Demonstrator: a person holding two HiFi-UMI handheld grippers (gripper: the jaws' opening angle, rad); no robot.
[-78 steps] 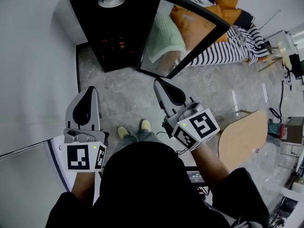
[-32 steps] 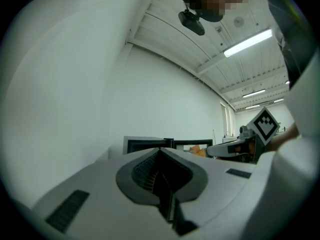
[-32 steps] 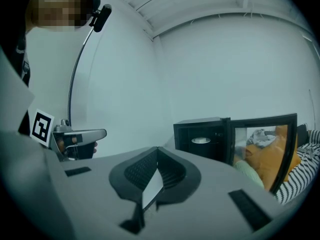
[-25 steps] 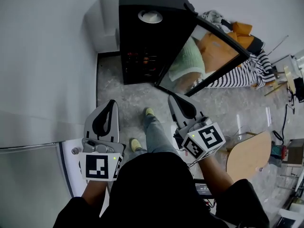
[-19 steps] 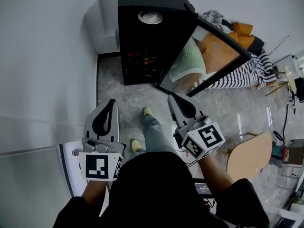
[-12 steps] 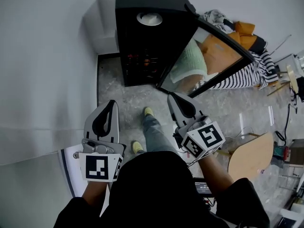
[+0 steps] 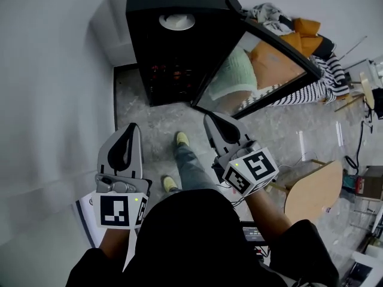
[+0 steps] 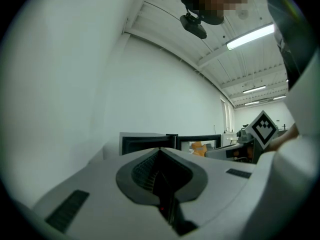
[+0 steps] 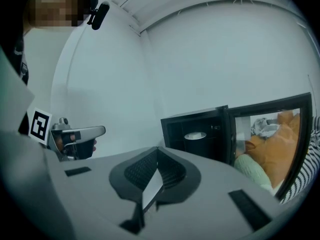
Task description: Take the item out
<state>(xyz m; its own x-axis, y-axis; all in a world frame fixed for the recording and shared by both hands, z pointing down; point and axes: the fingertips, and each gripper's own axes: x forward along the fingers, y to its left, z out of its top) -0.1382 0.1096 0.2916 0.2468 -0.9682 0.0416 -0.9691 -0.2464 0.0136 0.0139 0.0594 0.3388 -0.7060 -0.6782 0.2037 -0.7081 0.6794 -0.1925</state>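
Note:
A black cabinet (image 7: 173, 40) stands on the floor against the wall, its glass door (image 7: 257, 58) swung open to the right. Inside stands a dark cylinder with a white top (image 7: 176, 21), also clear in the right gripper view (image 9: 195, 135). My left gripper (image 7: 134, 126) and right gripper (image 7: 208, 117) are held side by side well short of the cabinet, pointing at it. Both are shut and hold nothing. In the left gripper view the jaws of the left gripper (image 8: 160, 150) meet in front of the cabinet (image 8: 145, 141). The tips of the right gripper (image 9: 157, 149) also meet.
The person's feet in yellow-green shoes (image 7: 181, 139) stand on the grey stone floor between the grippers. A round wooden seat (image 7: 311, 190) is at the right. Orange cushions and striped cloth (image 7: 299, 28) lie behind the door. A white wall (image 7: 48, 100) runs along the left.
The person has taken a step and both grippers have travelled level with the body. The cabinet has slid left in the head view. Both jaws stay shut.

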